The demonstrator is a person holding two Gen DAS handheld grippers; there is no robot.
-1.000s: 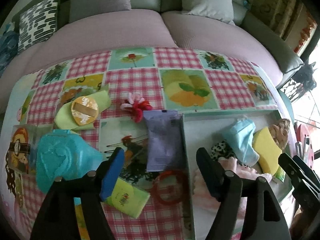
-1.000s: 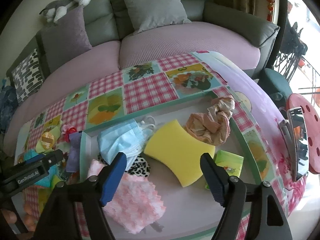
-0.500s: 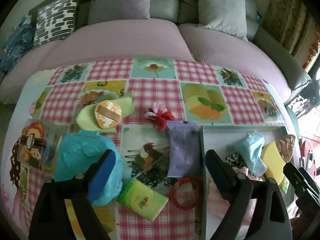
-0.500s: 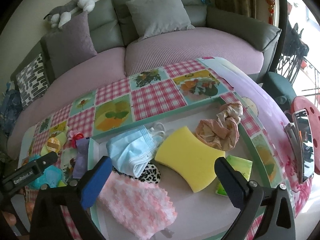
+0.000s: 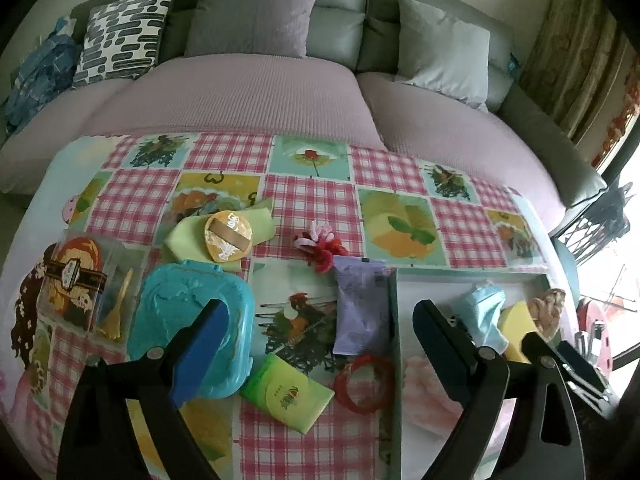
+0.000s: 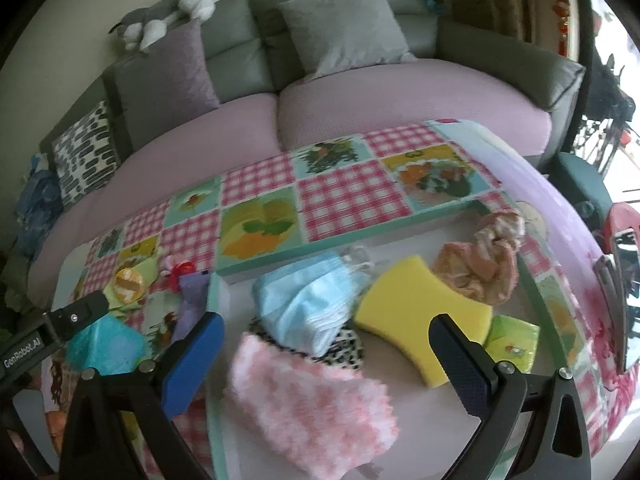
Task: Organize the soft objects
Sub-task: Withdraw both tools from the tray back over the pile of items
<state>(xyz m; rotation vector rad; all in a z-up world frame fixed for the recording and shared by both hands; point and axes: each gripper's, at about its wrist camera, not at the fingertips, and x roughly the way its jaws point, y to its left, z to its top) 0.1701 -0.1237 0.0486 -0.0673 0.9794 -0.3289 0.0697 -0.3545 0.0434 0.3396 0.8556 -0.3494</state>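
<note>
A white tray with a green rim (image 6: 304, 246) holds a pink fluffy cloth (image 6: 308, 404), blue face masks (image 6: 308, 304), a yellow sponge (image 6: 420, 312), a crumpled peach cloth (image 6: 480, 264), a leopard-print piece (image 6: 348, 348) and a green tissue pack (image 6: 514, 340). My right gripper (image 6: 324, 356) is open and empty above the pink cloth. My left gripper (image 5: 316, 344) is open and empty above the table left of the tray (image 5: 394, 360). Near it lie a purple packet (image 5: 358, 308), a green tissue pack (image 5: 286, 396), a red ring (image 5: 364, 378) and a red-pink hair tie (image 5: 320, 244).
A teal lidded box (image 5: 188, 320), a clear box with a label (image 5: 80, 284) and an orange round puff on green cloth (image 5: 228, 234) sit at the table's left. A pink-cushioned sofa (image 5: 256, 96) runs behind the table. A red stool with a phone (image 6: 624, 280) stands at the right.
Both grippers have pulled back and risen, so more of the table and sofa shows. Both stay open and empty. The objects have not moved.
</note>
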